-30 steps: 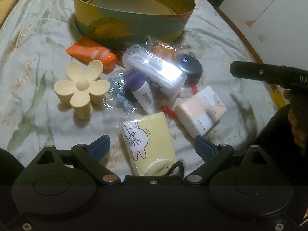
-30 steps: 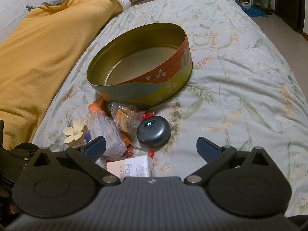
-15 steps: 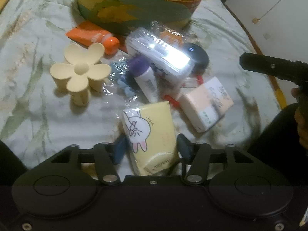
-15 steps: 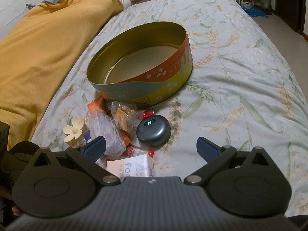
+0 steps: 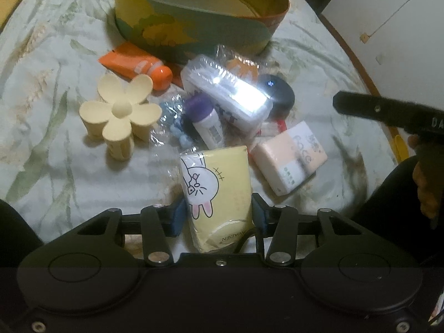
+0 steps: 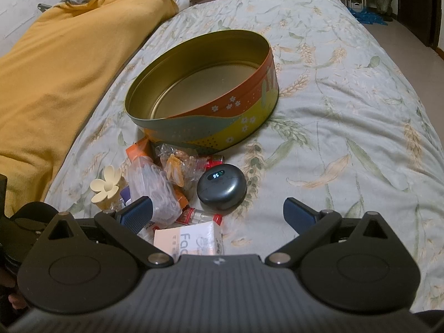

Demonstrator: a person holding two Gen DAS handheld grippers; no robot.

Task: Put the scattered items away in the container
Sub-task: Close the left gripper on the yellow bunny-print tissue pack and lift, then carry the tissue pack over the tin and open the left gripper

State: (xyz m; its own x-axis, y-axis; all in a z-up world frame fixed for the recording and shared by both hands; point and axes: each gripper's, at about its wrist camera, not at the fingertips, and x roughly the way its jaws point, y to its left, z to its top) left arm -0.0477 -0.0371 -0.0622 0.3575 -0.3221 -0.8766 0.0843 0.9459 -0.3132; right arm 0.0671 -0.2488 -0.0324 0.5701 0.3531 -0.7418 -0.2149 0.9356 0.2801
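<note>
An oval flowered tin (image 5: 194, 36) (image 6: 222, 127) stands empty on the bed. In front of it lies a pile: a cream flower hair claw (image 5: 119, 113), an orange tube (image 5: 138, 65), a clear box (image 5: 230, 97), a purple-capped bottle (image 5: 205, 122), a dark earbud case (image 6: 222, 187) and a peach tissue pack (image 5: 288, 158). My left gripper (image 5: 217, 216) is closing on a yellow rabbit packet (image 5: 219, 183), its blue pads against both sides. My right gripper (image 6: 217, 213) hovers open over the near edge of the pile, holding nothing.
A mustard blanket (image 6: 55, 69) runs along the left of the bed. The floral sheet (image 6: 347, 111) stretches bare to the right of the tin. A white wall (image 5: 388, 27) and the bed's edge lie right of the pile; a person's dark leg (image 5: 388, 194) is close by.
The left gripper's jaws went from wide open to closed around the yellow rabbit packet and edged forward over it. The right gripper stayed still.
</note>
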